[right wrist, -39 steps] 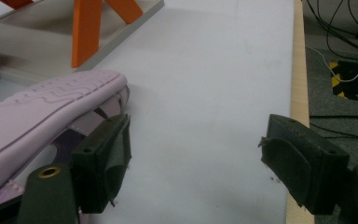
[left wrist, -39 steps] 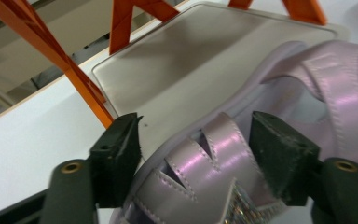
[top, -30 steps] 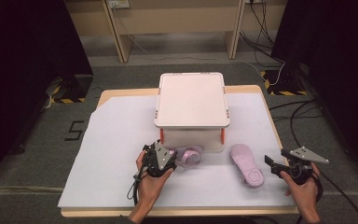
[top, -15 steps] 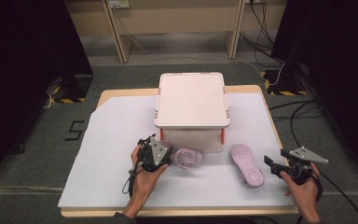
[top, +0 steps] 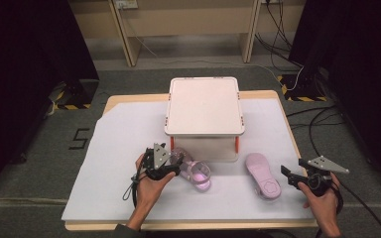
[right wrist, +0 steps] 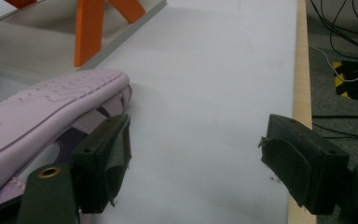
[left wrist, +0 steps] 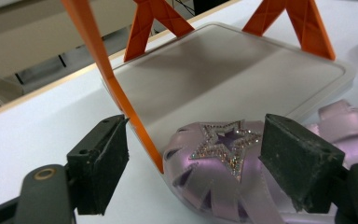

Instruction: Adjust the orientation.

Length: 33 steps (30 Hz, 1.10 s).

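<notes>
Left gripper [left wrist: 191, 172], jaws spread wide and gripping nothing, straddles the toe of the lilac strapped sandal with a glittery star [left wrist: 223, 154]; centre both pads on the toe sides before clamping.

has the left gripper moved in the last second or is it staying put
Yes. In the high view the left gripper has slid leftward, away from the rack's front right orange leg, alongside the upright sandal.
</notes>
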{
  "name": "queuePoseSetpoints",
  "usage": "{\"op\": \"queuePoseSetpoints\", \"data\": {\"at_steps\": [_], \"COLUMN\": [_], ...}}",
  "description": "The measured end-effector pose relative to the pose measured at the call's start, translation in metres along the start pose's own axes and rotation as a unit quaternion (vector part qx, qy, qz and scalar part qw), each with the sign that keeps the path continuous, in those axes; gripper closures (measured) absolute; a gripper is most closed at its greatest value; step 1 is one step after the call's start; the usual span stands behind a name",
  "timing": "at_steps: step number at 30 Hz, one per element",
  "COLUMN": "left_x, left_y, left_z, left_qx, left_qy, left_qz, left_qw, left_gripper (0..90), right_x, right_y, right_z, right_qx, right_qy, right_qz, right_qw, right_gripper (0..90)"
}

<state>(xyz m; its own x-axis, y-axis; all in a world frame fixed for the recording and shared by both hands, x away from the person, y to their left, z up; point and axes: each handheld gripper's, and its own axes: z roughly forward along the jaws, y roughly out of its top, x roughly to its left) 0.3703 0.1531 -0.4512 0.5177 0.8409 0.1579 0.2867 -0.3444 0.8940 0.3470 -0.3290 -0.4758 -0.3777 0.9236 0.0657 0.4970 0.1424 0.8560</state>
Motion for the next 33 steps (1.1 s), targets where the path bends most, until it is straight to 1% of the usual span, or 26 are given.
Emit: {"op": "queuePoseSetpoints", "data": {"at_steps": [2,3,6,7,8,10,12,13,14,15,16,17,18,19,20,21,22,23,24,25,26,27,28,29,30,33], "left_x": [-0.002,-0.002,-0.013,-0.013,-0.019,-0.028,-0.037,-0.043,-0.053,-0.053,-0.061,-0.064,-0.065,-0.065,-0.064,-0.063,-0.063,-0.057,-0.054,-0.054,-0.045,-0.045,-0.039,-0.032,-0.029,-0.025], "left_y": [-0.001,-0.001,-0.002,-0.002,-0.002,-0.003,-0.003,-0.001,0.001,0.001,0.002,0.001,-0.001,-0.001,-0.004,-0.005,-0.005,-0.006,-0.007,-0.007,-0.01,-0.01,-0.011,-0.014,-0.015,-0.017], "left_z": [-0.002,-0.002,-0.009,-0.009,-0.012,-0.015,-0.015,-0.015,-0.013,-0.013,-0.01,-0.008,-0.004,-0.004,-0.001,-0.001,-0.001,-0.006,-0.009,-0.009,-0.015,-0.015,-0.019,-0.024,-0.027,-0.031], "left_qx": [-0.003,-0.003,0.003,0.003,0.001,0.0,-0.001,-0.005,0.006,0.006,0.024,0.029,0.039,0.039,0.045,0.049,0.049,0.058,0.055,0.055,0.057,0.057,0.058,0.061,0.063,0.067], "left_qy": [-0.01,-0.01,-0.031,-0.031,-0.034,-0.035,-0.046,-0.057,-0.058,-0.058,-0.045,-0.041,-0.044,-0.044,-0.049,-0.048,-0.048,-0.039,-0.034,-0.034,-0.033,-0.033,-0.025,-0.029,-0.033,-0.032], "left_qz": [-0.01,-0.01,-0.023,-0.023,-0.028,-0.021,-0.026,-0.029,-0.009,-0.009,0.026,0.033,0.035,0.035,0.041,0.043,0.043,0.044,0.042,0.042,0.035,0.035,0.038,0.027,0.021,0.023], "left_qw": [0.9999,0.9999,0.9992,0.9992,0.999,0.9992,0.9986,0.998,0.9983,0.9983,0.9984,0.9982,0.9977,0.9977,0.9969,0.9967,0.9967,0.9966,0.9971,0.9971,0.9972,0.9972,0.9973,0.9974,0.9972,0.997], "left_gripper": [22.6,22.6,22.3,22.0,22.0,22.2,21.0,21.0,22.8,22.6,23.1,23.8,25.4,28.6,31.9,32.9,33.1,33.3,32.0,30.9,30.6,30.9,30.9,29.9,30.0,29.5], "right_x": [0.0,0.0,0.0,0.0,0.0,0.0,0.001,0.001,0.001,0.001,0.001,0.001,0.001,0.001,0.001,0.001,0.001,0.001,0.001,0.001,0.001,0.001,0.001,0.001,0.001,0.001], "right_y": [0.0,0.0,0.001,0.001,0.001,0.001,0.001,0.001,0.0,0.0,0.001,0.0,0.0,0.0,0.0,0.0,0.0,0.0,0.0,0.0,0.0,0.0,0.0,0.0,0.0,0.0], "right_z": [0.0,0.0,-0.001,-0.001,-0.001,-0.002,-0.001,-0.001,-0.001,-0.001,-0.001,0.0,0.0,0.0,-0.001,-0.001,-0.001,-0.001,-0.001,-0.001,0.0,0.0,0.0,-0.001,-0.001,0.0], "right_qx": [0.001,0.001,-0.003,-0.003,-0.005,-0.005,-0.002,-0.002,-0.001,-0.001,-0.001,-0.001,-0.001,-0.001,0.0,-0.002,-0.002,-0.001,-0.001,-0.001,0.0,0.0,0.0,-0.001,-0.001,0.001], "right_qy": [-0.001,-0.001,-0.003,-0.003,-0.002,-0.001,-0.001,-0.001,0.0,0.0,-0.001,-0.001,-0.001,-0.001,0.0,0.0,-0.001,0.0,0.0,0.0,0.0,0.0,0.0,-0.001,-0.001,-0.001], "right_qz": [-0.001,-0.001,0.002,0.002,0.001,0.003,0.002,-0.002,-0.002,-0.002,-0.001,-0.002,-0.001,-0.001,-0.001,-0.002,-0.002,-0.001,-0.001,-0.001,-0.002,-0.002,-0.001,0.0,0.0,-0.001], "right_qw": [1.0,1.0,1.0,1.0,1.0,1.0,1.0,1.0,1.0,1.0,1.0,1.0,1.0,1.0,1.0,1.0,1.0,1.0,1.0,1.0,1.0,1.0,1.0,1.0,1.0,1.0], "right_gripper": [23.9,23.9,23.9,23.9,24.0,24.0,23.9,24.0,24.0,24.0,24.0,24.0,23.9,23.9,24.0,24.0,24.0,24.0,24.0,24.0,24.0,24.0,24.0,24.0,24.0,24.0]}}
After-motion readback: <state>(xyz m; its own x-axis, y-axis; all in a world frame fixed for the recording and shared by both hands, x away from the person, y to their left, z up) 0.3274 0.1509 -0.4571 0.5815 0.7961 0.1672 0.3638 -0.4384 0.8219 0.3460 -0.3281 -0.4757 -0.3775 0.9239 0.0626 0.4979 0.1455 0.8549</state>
